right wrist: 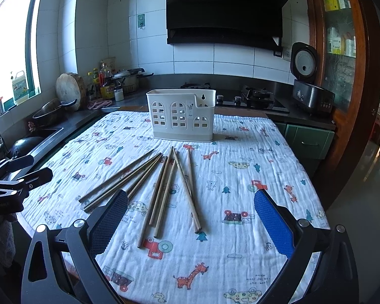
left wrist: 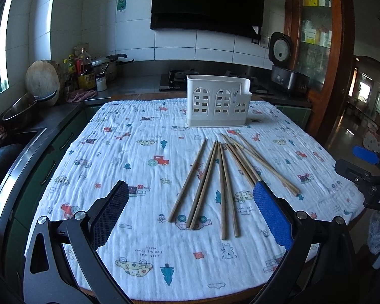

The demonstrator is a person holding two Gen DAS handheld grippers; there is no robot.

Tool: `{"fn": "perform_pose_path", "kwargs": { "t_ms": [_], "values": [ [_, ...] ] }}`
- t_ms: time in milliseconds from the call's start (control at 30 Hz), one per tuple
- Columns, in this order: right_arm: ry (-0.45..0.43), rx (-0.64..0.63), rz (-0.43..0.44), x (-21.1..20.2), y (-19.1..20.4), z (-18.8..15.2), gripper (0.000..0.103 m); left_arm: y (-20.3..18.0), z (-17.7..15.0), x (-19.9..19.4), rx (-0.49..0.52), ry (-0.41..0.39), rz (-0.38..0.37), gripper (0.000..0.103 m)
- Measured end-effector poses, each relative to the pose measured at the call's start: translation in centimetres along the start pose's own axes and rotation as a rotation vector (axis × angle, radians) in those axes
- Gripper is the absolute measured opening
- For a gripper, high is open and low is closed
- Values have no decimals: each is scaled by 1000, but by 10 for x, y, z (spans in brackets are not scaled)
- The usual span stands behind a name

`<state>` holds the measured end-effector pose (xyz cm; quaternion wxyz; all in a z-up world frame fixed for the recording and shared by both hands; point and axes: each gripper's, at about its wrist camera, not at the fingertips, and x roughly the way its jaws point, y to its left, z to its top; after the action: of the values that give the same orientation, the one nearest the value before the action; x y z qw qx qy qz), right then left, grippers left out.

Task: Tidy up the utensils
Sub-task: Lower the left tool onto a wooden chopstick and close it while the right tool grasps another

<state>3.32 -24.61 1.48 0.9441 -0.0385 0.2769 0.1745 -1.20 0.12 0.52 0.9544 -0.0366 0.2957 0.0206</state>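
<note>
Domestic kitchen: tiled walls, a black range hood [right wrist: 225,7] above a gas hob [right wrist: 255,96], a rice cooker [right wrist: 309,86] on the counter, oil bottles [left wrist: 84,69], a wok [left wrist: 25,109] beside the sink [right wrist: 40,136].

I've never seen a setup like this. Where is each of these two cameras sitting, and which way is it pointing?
Left wrist view: sits on the left claw, looking forward across the table at the chopsticks and white holder; its own open fingers frame the bottom, and the right claw pokes in at the right edge.
Right wrist view: sits on the right claw, facing the same way; its open fingers show, and the left claw shows at the left edge.
Shared: chopsticks, holder, patterned cloth, stove wall.
</note>
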Motion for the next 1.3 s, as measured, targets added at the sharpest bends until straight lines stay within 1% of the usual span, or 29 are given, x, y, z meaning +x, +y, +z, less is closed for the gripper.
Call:
{"fn": "perform_pose_path", "kwargs": {
  "t_ms": [333, 600, 767, 833, 900, 933, 1100, 1233, 1300],
  "values": [
    [39, 2, 9, 23, -2, -1, 97, 8, -2, 26, -20, 53, 2, 97],
    [64, -29, 22, 39, -2, -6, 96, 10, -5, 46, -14, 96, 3, 97],
    [89, -42, 39, 52, -5, -9, 95, 15, -5, 59, -15, 127, -1, 90],
    [100, -50, 47, 57, -7, -11, 92, 16, -5, 64, -12, 136, -1, 90],
    [116, -52, 58, 63, -9, -13, 83, 17, -5, 67, -9, 143, -6, 87],
    [124, -51, 62, 66, -10, -14, 82, 18, -5, 70, -9, 149, -8, 86],
    [174, -65, 75, 81, -15, -20, 71, 23, -8, 82, -19, 185, -32, 76],
    [198, -88, 90, 90, -14, -24, 63, 24, -12, 91, -8, 213, -44, 67],
    [213, -89, 105, 96, -15, -26, 55, 24, -13, 94, -6, 223, -56, 64]
  ]
}}
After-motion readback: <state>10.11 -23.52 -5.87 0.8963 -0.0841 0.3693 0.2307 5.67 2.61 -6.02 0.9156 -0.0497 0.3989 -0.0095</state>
